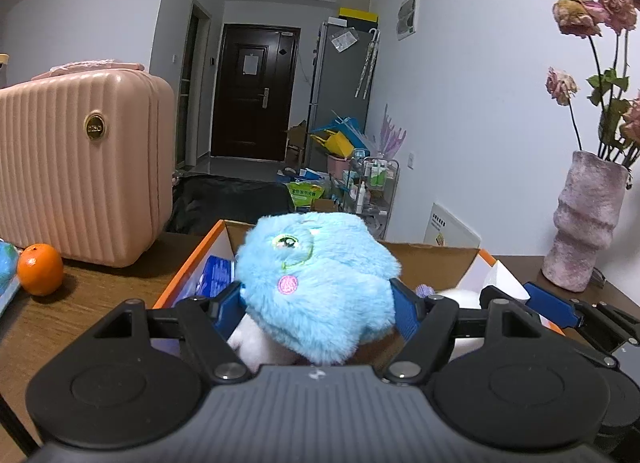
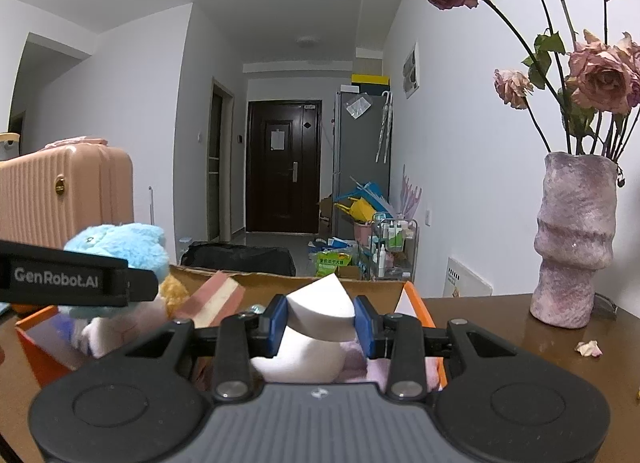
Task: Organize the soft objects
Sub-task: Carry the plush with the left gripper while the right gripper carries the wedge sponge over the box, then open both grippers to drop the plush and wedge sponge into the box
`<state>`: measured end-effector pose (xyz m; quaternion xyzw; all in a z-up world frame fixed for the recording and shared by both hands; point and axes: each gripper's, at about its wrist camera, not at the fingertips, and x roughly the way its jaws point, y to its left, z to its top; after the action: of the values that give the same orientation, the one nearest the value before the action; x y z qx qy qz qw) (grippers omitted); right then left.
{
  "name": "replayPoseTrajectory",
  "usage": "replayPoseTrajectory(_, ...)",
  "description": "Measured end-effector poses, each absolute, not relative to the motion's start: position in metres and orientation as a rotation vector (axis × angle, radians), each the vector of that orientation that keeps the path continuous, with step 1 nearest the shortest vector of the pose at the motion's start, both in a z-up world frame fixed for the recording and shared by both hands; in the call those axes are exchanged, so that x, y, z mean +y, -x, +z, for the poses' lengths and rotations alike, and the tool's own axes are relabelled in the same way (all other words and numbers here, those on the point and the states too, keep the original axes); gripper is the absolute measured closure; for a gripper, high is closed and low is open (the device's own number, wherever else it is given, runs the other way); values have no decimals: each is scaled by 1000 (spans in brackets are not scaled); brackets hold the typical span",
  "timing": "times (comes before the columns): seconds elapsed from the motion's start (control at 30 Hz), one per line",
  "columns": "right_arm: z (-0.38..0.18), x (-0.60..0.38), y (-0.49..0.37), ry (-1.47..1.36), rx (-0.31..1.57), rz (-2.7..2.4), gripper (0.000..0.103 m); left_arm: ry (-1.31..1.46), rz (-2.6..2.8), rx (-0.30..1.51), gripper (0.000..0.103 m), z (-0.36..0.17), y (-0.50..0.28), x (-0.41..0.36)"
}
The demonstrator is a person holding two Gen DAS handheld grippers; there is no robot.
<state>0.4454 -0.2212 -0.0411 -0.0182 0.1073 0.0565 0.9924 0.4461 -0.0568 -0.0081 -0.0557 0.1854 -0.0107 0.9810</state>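
Note:
My left gripper (image 1: 318, 303) is shut on a fluffy light-blue plush toy (image 1: 316, 275) and holds it over the open orange cardboard box (image 1: 192, 263). The plush also shows at the left of the right wrist view (image 2: 124, 247), behind the left gripper's black arm. My right gripper (image 2: 320, 319) is shut on a white sponge wedge (image 2: 320, 309) over the same box (image 2: 416, 303). Inside the box lie a white soft object (image 2: 300, 359), a pink-edged sponge block (image 2: 216, 299) and a yellow plush piece (image 2: 174, 291).
A pink ribbed suitcase (image 1: 80, 167) stands on the wooden table (image 1: 80, 311) at the left, with an orange (image 1: 40, 269) beside it. A pink vase of dried roses (image 2: 572, 239) stands at the right. A fallen petal (image 2: 588, 348) lies near it.

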Motion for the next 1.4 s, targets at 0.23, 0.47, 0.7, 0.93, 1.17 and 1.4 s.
replayPoseTrajectory(0.23, -41, -222, -463, 35, 201, 110, 67, 111, -15, 361, 29, -8, -465, -59)
replayPoseTrajectory(0.47, -40, -219, -480, 31, 188, 121, 67, 111, -15, 359, 28, -10, -486, -61)
replayPoseTrajectory(0.7, -41, -217, -487, 57, 170, 133, 67, 103, 26, 367, 28, -16, -503, -59)
replayPoseTrajectory(0.93, -42, -219, -489, 55, 177, 136, 64, 93, 37, 362, 26, -20, -504, -61)
replayPoseTrajectory(1.17, -40, -224, -490, 34, 178, 114, 32, 93, 98, 300, 0, -16, -492, -63)
replayPoseTrajectory(1.4, -39, -228, -481, 17, 142, 92, 0, 105, 163, 276, 0, -14, -490, -59)
